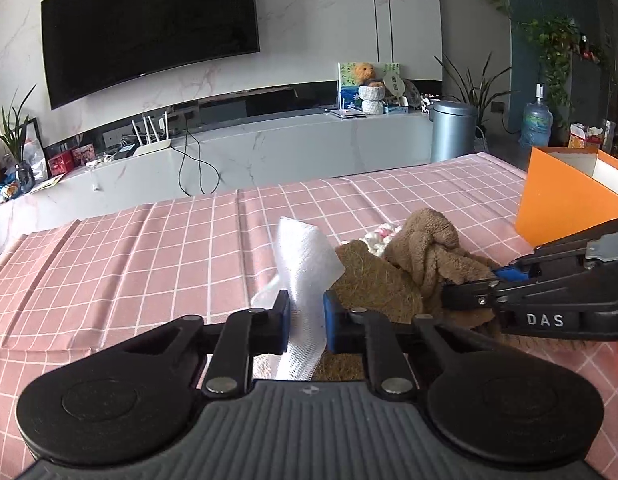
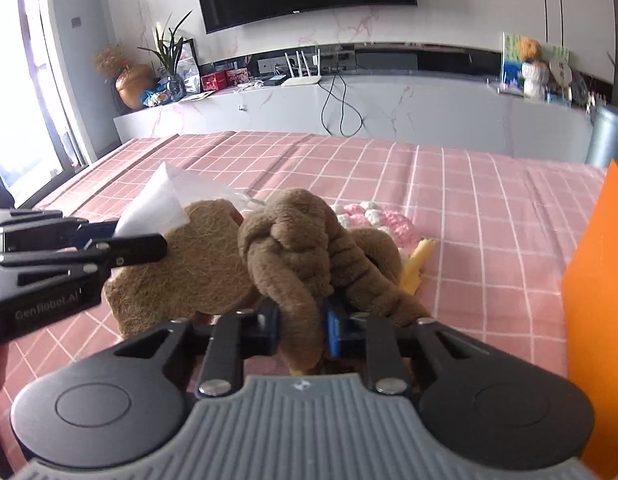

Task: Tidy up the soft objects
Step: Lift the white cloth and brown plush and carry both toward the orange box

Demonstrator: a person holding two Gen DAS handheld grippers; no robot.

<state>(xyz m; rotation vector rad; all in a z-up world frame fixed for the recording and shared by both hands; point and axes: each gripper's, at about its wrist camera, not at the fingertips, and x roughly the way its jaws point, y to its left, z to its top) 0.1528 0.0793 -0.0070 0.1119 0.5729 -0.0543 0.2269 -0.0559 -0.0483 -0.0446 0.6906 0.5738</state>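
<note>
On the pink checked cloth point(image 1: 149, 248) sits my little heap of soft things, and I've got both tools in it right now. My left gripper point(image 1: 305, 322) has its jaws closed on the white mesh point(image 1: 305, 268), a thin gauzy sheet that stands up crumpled between the blue pads point(image 1: 331, 320); it looks nearly weightless and floppy, so I judge it will trail and snag on its neighbours rather than come away clean. My right gripper point(image 2: 301, 330) has its jaws clamped on a rope-like fold of the brown towel point(image 2: 305, 240), which is knotted into a fat lump; plush and squashy, a bit heavier than the rest, and the knot should keep it together, so I reckon a hold on a thick strand near the knot is safest. Touching the towel and the mesh is the coir pad point(image 2: 201, 256), a rough fibrous disc, stiffer than the others; I'd take that by its edge. Behind the towel I can see the pink-and-white knit point(image 2: 383, 220) and a yellow scrap point(image 2: 419, 264) just beside it, both partly hidden. Off to the right stands the orange box point(image 1: 565, 204), open on top and near the heap, my likely drop spot. Main worry: 2 grips in 1 tangle could drag the whole pile.
</note>
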